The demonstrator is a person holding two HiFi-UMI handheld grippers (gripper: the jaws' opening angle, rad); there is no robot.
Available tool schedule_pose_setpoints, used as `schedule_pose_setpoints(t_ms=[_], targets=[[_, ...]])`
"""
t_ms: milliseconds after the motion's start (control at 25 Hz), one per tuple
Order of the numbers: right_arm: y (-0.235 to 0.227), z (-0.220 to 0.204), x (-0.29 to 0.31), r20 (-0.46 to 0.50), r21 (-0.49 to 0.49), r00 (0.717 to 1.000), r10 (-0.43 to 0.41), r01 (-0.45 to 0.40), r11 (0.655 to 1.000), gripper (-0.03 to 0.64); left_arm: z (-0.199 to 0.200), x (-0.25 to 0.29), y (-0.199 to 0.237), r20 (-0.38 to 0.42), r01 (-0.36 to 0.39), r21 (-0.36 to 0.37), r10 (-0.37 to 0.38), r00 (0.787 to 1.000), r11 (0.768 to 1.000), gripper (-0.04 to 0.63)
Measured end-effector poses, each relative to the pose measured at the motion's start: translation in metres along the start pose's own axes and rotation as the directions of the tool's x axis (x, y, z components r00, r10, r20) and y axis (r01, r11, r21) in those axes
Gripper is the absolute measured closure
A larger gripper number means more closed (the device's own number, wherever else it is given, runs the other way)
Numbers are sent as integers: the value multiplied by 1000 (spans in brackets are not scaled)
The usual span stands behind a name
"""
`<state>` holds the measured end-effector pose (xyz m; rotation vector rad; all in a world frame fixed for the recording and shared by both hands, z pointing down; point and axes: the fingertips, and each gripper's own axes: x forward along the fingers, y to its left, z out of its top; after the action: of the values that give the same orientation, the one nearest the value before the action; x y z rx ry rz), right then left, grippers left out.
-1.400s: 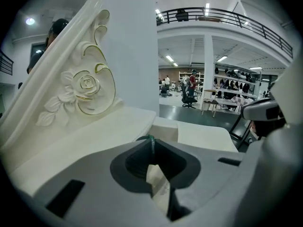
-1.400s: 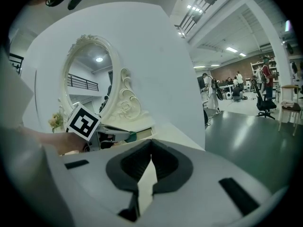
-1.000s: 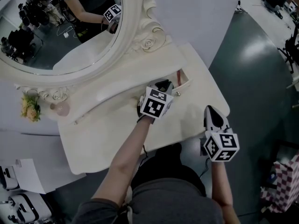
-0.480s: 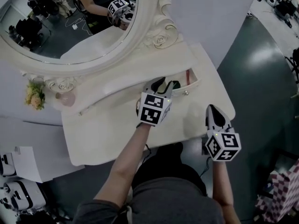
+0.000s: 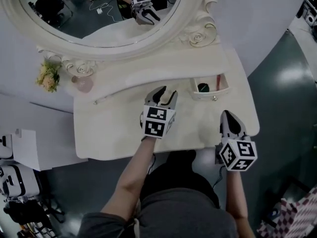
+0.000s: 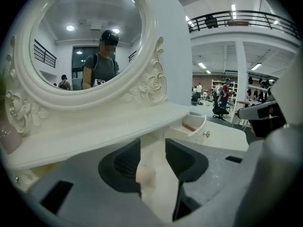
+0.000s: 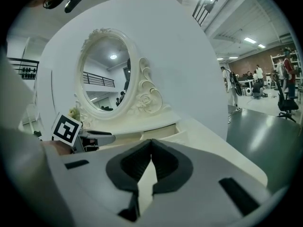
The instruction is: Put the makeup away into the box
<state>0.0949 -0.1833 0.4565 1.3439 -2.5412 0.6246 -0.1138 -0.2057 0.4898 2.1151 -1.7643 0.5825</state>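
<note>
The left gripper (image 5: 165, 94) hangs over the middle of the table (image 5: 114, 128), its jaws apart and just now opening wider, with only bare tabletop between them. The right gripper (image 5: 229, 114) sits at the table's near right edge with its jaws closed on nothing. Right of the left gripper, under the mirror (image 5: 99, 14), the small drawer (image 5: 210, 94) stands open with makeup (image 5: 202, 87) lying inside: a dark round piece and a pink stick.
</note>
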Motion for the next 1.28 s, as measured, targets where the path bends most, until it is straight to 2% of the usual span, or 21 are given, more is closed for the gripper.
schedule_pose_setpoints(t_ms=[200,400,640,840,920,1280], targets=[[11,-5,8,-22,-11,999,34,-34,999,614,-21,-5,15,-39,-46,-34,45,998,998,392],[19,-12,9,-41,-15,998,47,-48,999,614,-46,1,18,-94,-60,-94,51,994,994,348],[14,-13,3,-49,-21,998,31,-32,999,614,-72,19,19,-159,-79,-160,53,986,984,341],[8,-15,0,-50,-17,999,10,-10,1000,614,-80,30,24,-192,-102,-156,71,979,982,345],[7,-16,-1,-50,-15,999,4,-5,1000,614,-80,31,25,-196,-104,-148,74,978,983,376],[3,-14,-4,-42,-10,999,-14,14,1000,614,-64,25,16,-150,-71,-97,56,987,993,394]])
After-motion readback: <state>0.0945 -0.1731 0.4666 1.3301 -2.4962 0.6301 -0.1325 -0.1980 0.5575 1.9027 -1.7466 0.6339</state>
